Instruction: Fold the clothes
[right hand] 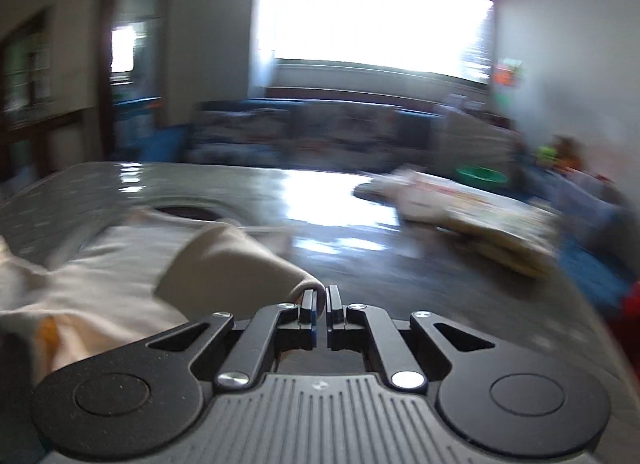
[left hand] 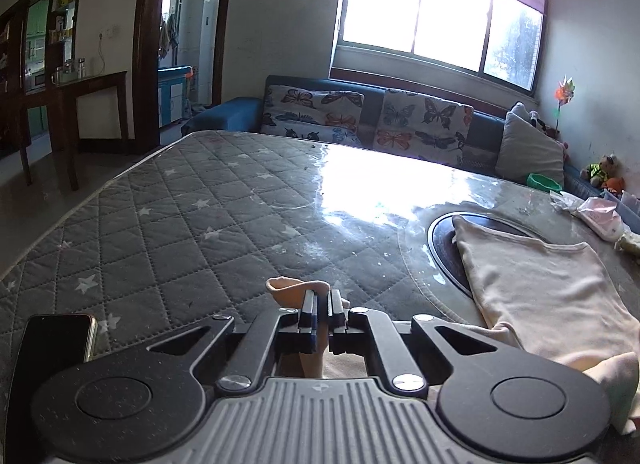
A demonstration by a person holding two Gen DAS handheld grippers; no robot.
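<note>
**Both grippers pinch the cream garment over a quilted table**

While daylight floods through the wide window (left hand: 440, 19), a glare patch spreads across the clear plastic sheet covering the table (left hand: 192, 223), whose grey quilted cover carries white stars. A dark round inset (left hand: 444, 244) sits toward the table's right side, partly under the cream garment (left hand: 540, 296), which lies flat there and trails to the near edge.

The left gripper (left hand: 323, 304) has its fingers nearly together, clamped on a fold of that garment that curls up just ahead of the tips. The right gripper (right hand: 323, 300) is likewise almost closed, with a cone of the same cloth (right hand: 224, 264) nipped between its fingers; its view is smeared by motion blur.

A dark phone (left hand: 56, 348) lies at the near left edge. Pinkish bags (left hand: 596, 215) sit by the far right edge. Beyond the far edge stands a blue sofa (left hand: 236, 113) with butterfly-print cushions (left hand: 424, 123), a grey pillow (left hand: 528, 147) and a teddy bear (left hand: 604, 169) at its right end. A dark wooden side table (left hand: 92, 103) and a doorway (left hand: 188, 31) are at the left of the room.
</note>
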